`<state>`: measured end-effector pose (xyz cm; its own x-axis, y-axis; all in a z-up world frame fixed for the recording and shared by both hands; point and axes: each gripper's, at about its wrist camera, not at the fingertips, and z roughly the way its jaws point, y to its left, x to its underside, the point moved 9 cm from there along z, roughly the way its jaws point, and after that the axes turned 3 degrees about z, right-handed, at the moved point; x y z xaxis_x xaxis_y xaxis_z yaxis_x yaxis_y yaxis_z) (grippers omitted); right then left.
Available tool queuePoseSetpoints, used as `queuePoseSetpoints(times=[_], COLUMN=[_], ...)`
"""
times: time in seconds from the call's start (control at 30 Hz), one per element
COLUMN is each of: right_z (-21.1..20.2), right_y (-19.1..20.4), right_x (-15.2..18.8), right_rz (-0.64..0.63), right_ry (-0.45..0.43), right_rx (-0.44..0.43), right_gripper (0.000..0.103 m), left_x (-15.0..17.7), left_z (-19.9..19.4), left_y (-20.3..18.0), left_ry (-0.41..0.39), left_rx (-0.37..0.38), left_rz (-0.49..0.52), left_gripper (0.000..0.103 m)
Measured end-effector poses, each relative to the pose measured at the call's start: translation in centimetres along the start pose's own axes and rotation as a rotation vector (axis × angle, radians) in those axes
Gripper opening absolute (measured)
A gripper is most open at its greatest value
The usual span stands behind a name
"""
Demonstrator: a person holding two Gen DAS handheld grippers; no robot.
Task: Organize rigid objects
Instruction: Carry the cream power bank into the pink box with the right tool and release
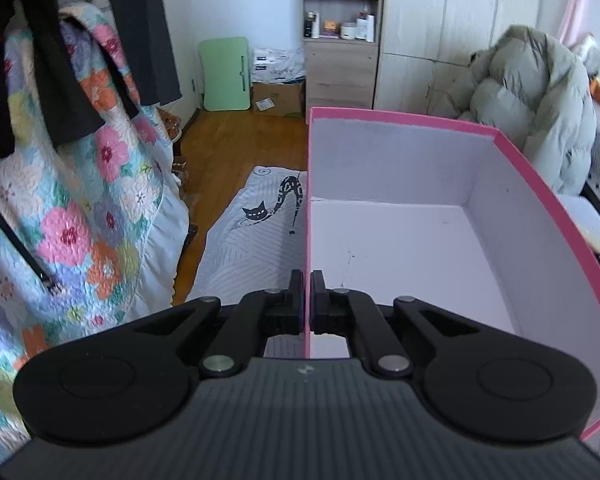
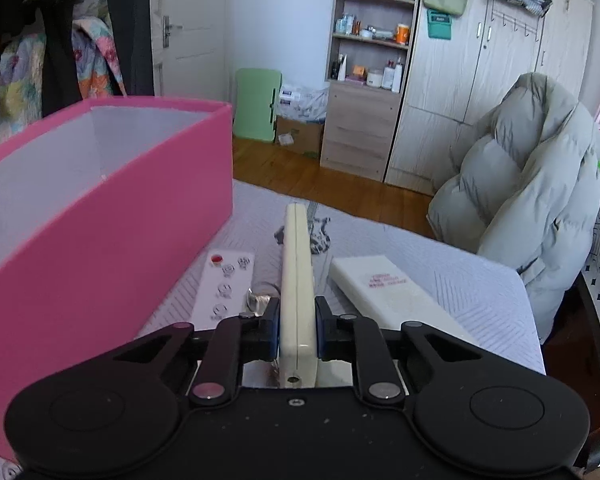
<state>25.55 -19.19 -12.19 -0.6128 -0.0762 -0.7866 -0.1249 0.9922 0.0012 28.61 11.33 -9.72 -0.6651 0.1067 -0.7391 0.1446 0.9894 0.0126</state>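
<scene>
A pink box (image 1: 520, 168) with a white inside stands open and empty; it also shows at the left of the right wrist view (image 2: 132, 200). My left gripper (image 1: 308, 298) is shut on the box's left wall, one finger on each side. My right gripper (image 2: 297, 322) is shut on a cream flat case (image 2: 296, 264), held on edge above the bed sheet. A white remote (image 2: 226, 288) with a red button lies beside the box. A white flat packet (image 2: 384, 292) with red print lies to the right of the case.
A grey sheet with a cat print (image 1: 256, 240) covers the surface. A floral quilt (image 1: 80, 200) hangs at the left. A grey puffer jacket (image 2: 532, 184) sits on a chair at the right. A shelf unit (image 2: 368, 92) and wardrobe (image 2: 480, 92) stand behind.
</scene>
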Motion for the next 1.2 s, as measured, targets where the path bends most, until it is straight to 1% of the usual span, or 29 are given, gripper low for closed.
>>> queuePoseSetpoints(times=[0.13,0.23,0.3,0.37,0.43,0.47,0.5,0.53,0.6,0.63,0.67,0.77,0.87,0.93,1.0,1.1,1.17,1.2], right_z=[-1.8,-3.9,-5.7,-7.3,-7.9,-7.7,-7.1,-5.9,-3.0,-1.0,0.4,3.6,5.1,5.5,5.7,5.8,5.8,5.8], right_y=[0.6,1.2,2.4,4.9,7.7,9.3,10.7,12.2,14.1,15.2,15.8,17.8,19.3,19.8,20.5,20.9,21.3,21.3], right_x=[-0.6,-2.2,-4.0,-6.0,-7.7,-8.5,-9.0,-9.3,-9.3,-9.1,-8.8,-8.5,-9.0,-9.3,-9.2,-8.3,-8.0,-8.1], right_rz=[-0.014,0.014,0.029,-0.011,-0.051,-0.074,-0.088,-0.103,-0.131,-0.150,-0.170,-0.250,-0.305,-0.319,-0.322,-0.349,-0.386,-0.387], right_ry=[-0.063,-0.110,-0.142,-0.174,-0.164,-0.136,-0.099,-0.034,0.079,0.138,0.178,0.232,0.227,0.220,0.224,0.240,0.217,0.205], right_rx=[0.024,-0.008,-0.069,-0.174,-0.268,-0.306,-0.326,-0.333,-0.318,-0.290,-0.263,-0.203,-0.166,-0.154,-0.164,-0.181,-0.158,-0.163], right_gripper=[0.019,0.019,0.019,0.019,0.019,0.019,0.019,0.019,0.019,0.019,0.019,0.019,0.019,0.019,0.019,0.018,0.019,0.021], left_x=[0.3,0.4,0.4,0.4,0.3,0.4,0.3,0.4,0.4,0.4,0.4,0.5,0.5,0.5,0.5,0.6,0.6,0.6], left_z=[-0.3,-0.4,-0.5,-0.5,-0.4,-0.4,-0.3,-0.3,-0.3,-0.3,-0.3,-0.3,-0.3,-0.2,-0.2,-0.1,-0.1,-0.1], left_y=[0.0,-0.2,-0.3,-0.4,-0.5,-0.6,-0.6,-0.5,-0.6,-0.6,-0.7,-0.5,-0.2,-0.1,-0.1,0.0,0.0,0.1], left_ry=[-0.001,-0.002,-0.004,-0.007,-0.015,-0.017,-0.020,-0.025,-0.037,-0.042,-0.045,-0.049,-0.053,-0.053,-0.055,-0.057,-0.058,-0.058], left_rx=[-0.007,-0.019,-0.024,-0.029,-0.033,-0.030,-0.026,-0.024,-0.028,-0.030,-0.030,-0.020,-0.009,-0.005,0.000,0.011,0.006,0.010], left_rz=[-0.043,-0.047,-0.059,-0.060,-0.055,-0.058,-0.065,-0.072,-0.073,-0.076,-0.079,-0.098,-0.115,-0.123,-0.133,-0.152,-0.151,-0.153], left_gripper=[0.002,0.002,0.002,0.002,0.002,0.002,0.002,0.002,0.002,0.003,0.003,0.003,0.003,0.003,0.004,0.004,0.004,0.004])
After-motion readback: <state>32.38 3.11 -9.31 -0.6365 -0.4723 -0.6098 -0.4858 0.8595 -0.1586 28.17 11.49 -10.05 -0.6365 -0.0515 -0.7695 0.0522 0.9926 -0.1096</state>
